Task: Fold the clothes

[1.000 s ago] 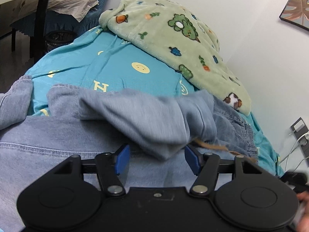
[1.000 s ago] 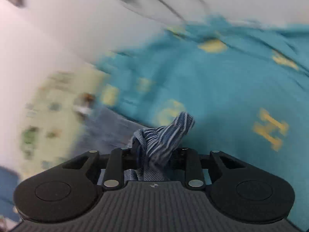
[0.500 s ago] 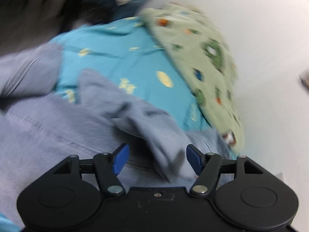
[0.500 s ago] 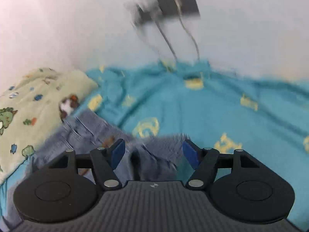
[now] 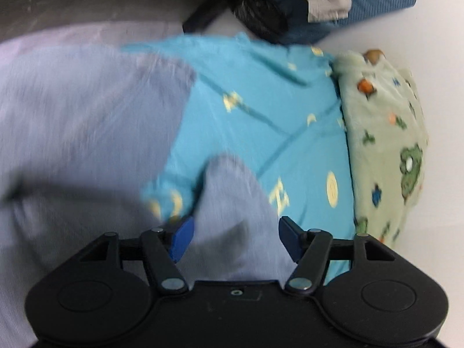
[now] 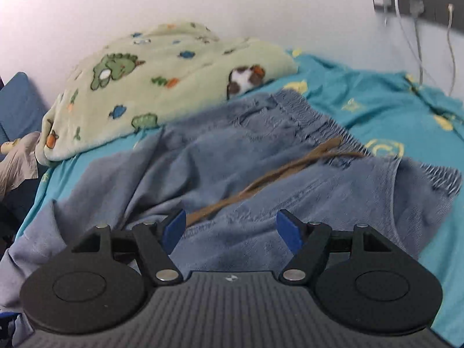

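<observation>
So starting on the left: our left claw (image 5: 233,239) has its blue pads standing wide with a blurry fold of the denim pants (image 5: 232,203) poking up between them, and we can't see the pads actually pressing on it. Rest of that garment sprawls off to the left over the teal bedsheet (image 5: 261,116). Risk here is that fold sliding out or flopping back the moment we shift, since nothing seems to pin it. The view's smeared too, so we could easily misjudge where the edge is and pinch sheet along with denim.

Moving right, the right claw (image 6: 230,230) has just been opening and its pads stand wide too, nothing gripped, hovering over the pants (image 6: 261,174) which lie rumpled on the bed with the elastic waistband near the green cartoon blanket (image 6: 145,81). A brown drawstring (image 6: 275,174) trails across the fabric toward the claw's left pad. We reckon that string is the trap: catch it instead of cloth and the waistband bunches. Also the pants touch the blanket, so a sloppy pull could drag that along.
</observation>
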`<state>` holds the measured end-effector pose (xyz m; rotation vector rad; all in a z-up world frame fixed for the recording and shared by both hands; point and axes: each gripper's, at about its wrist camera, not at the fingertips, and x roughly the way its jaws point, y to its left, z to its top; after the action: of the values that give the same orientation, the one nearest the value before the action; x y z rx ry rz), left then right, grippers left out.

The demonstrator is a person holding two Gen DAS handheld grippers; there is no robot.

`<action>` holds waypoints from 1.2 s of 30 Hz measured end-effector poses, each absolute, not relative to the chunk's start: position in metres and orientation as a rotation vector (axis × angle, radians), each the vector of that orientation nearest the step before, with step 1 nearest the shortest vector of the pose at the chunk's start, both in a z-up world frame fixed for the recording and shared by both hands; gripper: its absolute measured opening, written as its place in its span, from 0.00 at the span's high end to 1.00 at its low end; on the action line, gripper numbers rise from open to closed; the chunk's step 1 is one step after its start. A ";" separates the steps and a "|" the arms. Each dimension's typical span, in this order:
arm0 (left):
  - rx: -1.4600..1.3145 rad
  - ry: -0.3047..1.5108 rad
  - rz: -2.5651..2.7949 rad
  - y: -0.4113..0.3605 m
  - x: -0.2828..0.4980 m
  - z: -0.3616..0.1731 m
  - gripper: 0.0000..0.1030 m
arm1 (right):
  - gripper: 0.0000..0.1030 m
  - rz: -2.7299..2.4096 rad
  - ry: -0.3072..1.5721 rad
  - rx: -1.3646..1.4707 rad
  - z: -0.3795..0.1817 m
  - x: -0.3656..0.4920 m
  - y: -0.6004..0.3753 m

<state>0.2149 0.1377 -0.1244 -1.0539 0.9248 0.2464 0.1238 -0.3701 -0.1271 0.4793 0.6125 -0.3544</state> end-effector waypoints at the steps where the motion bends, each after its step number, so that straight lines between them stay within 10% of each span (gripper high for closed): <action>1: -1.022 0.924 0.260 0.141 0.220 -0.124 0.40 | 0.30 -0.354 0.621 0.505 -0.129 0.124 -0.372; 7: -0.977 0.951 0.172 0.133 0.243 -0.145 0.54 | 0.30 -0.351 0.671 0.576 -0.139 0.131 -0.366; 12: -0.833 0.882 0.079 0.116 0.253 -0.128 0.94 | 0.30 -0.336 0.682 0.542 -0.143 0.138 -0.353; 27: -0.700 0.275 0.295 0.237 0.258 0.078 0.97 | 0.30 -0.350 0.664 0.467 -0.145 0.142 -0.350; 36: -0.763 0.433 0.590 0.341 0.268 -0.027 0.97 | 0.30 -0.321 0.695 0.416 -0.155 0.153 -0.344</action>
<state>0.2685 0.3406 -0.0268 -0.7627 0.4328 0.5901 0.1527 -0.3438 -0.1550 0.4164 0.6950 -0.3211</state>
